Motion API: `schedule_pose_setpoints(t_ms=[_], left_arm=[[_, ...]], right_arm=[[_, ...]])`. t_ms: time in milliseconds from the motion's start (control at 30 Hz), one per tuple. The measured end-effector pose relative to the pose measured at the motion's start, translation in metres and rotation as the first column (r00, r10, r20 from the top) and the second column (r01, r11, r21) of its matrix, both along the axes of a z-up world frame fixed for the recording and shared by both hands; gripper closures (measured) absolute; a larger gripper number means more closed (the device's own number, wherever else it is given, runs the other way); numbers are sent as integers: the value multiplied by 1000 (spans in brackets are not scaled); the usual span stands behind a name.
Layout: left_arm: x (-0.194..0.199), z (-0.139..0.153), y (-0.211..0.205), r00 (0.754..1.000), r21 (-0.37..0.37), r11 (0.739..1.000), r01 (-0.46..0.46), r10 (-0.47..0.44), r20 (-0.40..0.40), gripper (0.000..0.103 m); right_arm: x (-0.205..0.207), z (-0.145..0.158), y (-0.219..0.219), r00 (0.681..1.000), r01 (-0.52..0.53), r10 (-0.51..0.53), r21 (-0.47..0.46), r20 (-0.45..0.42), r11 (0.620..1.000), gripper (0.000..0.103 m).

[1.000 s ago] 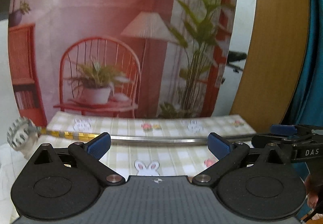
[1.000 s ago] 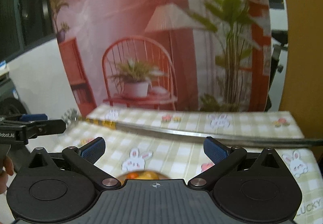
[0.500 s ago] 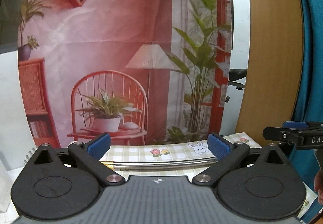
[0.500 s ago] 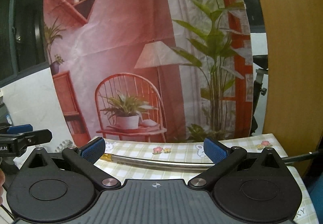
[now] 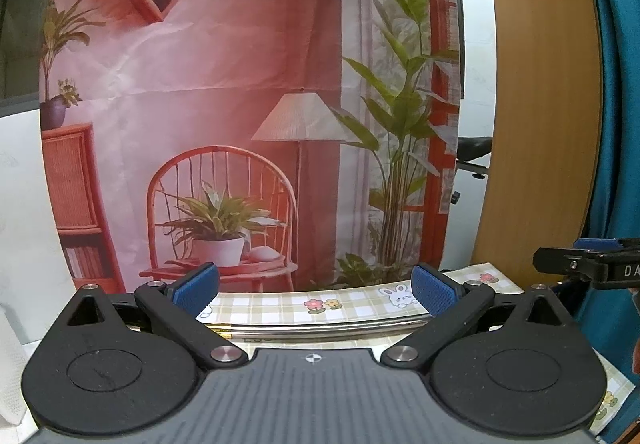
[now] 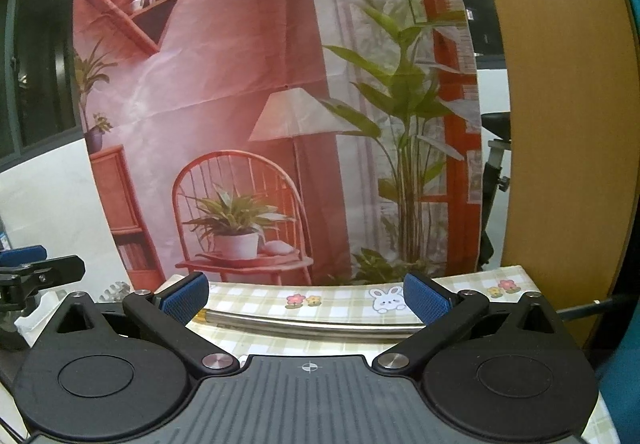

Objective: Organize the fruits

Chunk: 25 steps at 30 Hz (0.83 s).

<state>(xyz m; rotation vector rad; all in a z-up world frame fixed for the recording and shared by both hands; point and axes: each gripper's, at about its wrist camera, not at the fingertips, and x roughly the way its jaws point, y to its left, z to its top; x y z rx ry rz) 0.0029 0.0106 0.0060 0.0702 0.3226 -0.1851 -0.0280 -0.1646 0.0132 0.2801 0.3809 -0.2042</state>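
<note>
Fruits cannot be seen in either wrist view at this moment, so their bearing from either hand-held gripper cannot be read, nor which hand is nearer to them. My judgement is that they lie below the cameras' sight, on the near part of the desk hidden under the black gripper bodies, toward 6 o'clock; both cameras look nearly level at the printed backdrop rather than down.

The left hand-held gripper has its blue pads wide apart with nothing between them. The right hand-held gripper stands the same way, spread and empty. In the left view the right tool's tip shows at 3 o'clock; in the right view the left tool's tip shows at 9 o'clock, so the two sit side by side, facing the same way.

The one long thing in sight is a metal hose, lying across the checked cloth from 9 to 3 o'clock, just beyond both sets of pads, its axis crosswise to the fingers.

Hidden or unclear: all the near desk, any bowl or basket for sorting, and both ends of the hose. A wooden panel fills the 2 o'clock side. The coming move, I judge, calls for tipping a wrist down to find the fruit first.
</note>
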Motion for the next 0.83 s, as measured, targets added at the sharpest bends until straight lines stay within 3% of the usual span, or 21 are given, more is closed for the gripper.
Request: schedule_pose_setpoints(t_ms=[833], left_arm=[[3, -1, 2, 1000, -1, 1000, 6, -6, -3, 0]], right_arm=[[-2, -3, -3, 1000, 1, -1, -5, -3, 1000, 0]])
